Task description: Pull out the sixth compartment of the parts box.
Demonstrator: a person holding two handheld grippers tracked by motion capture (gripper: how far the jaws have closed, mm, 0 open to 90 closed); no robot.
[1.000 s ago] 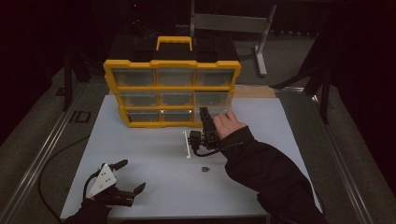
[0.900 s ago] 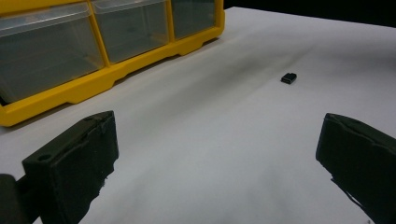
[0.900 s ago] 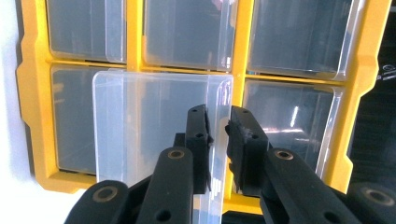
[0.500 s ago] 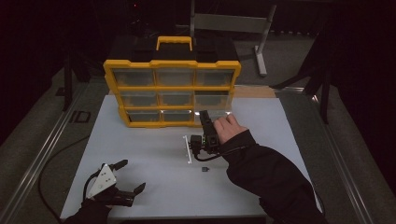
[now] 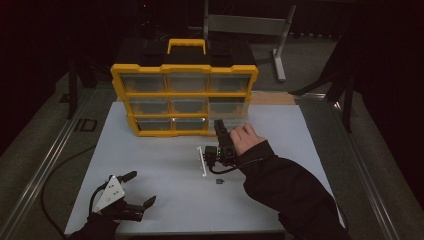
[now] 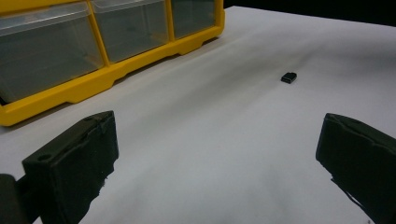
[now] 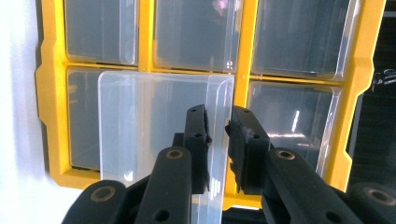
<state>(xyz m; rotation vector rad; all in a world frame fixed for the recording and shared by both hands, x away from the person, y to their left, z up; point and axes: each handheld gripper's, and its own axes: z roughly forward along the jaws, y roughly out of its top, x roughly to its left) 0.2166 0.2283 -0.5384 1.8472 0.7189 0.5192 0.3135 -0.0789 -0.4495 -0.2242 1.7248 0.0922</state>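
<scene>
A yellow organizer (image 5: 184,95) with clear drawers stands upright at the back of the white table (image 5: 165,200). Its lower right clear drawer (image 7: 140,121) is pulled partway out. My right gripper (image 7: 217,140) is shut on that drawer's front wall, one jaw on each side; in the high view the right gripper (image 5: 220,128) sits at the organizer's lower right corner. My left gripper (image 5: 141,188) rests open near the table's front left, nothing between its jaws (image 6: 215,163). A small black part (image 6: 289,77) lies on the table ahead of it (image 5: 219,181).
A thin white strip (image 5: 201,161) lies on the table just left of the right hand. A black case with a yellow handle (image 5: 186,46) stands behind the organizer. A metal stand (image 5: 280,50) is on the floor at the back right.
</scene>
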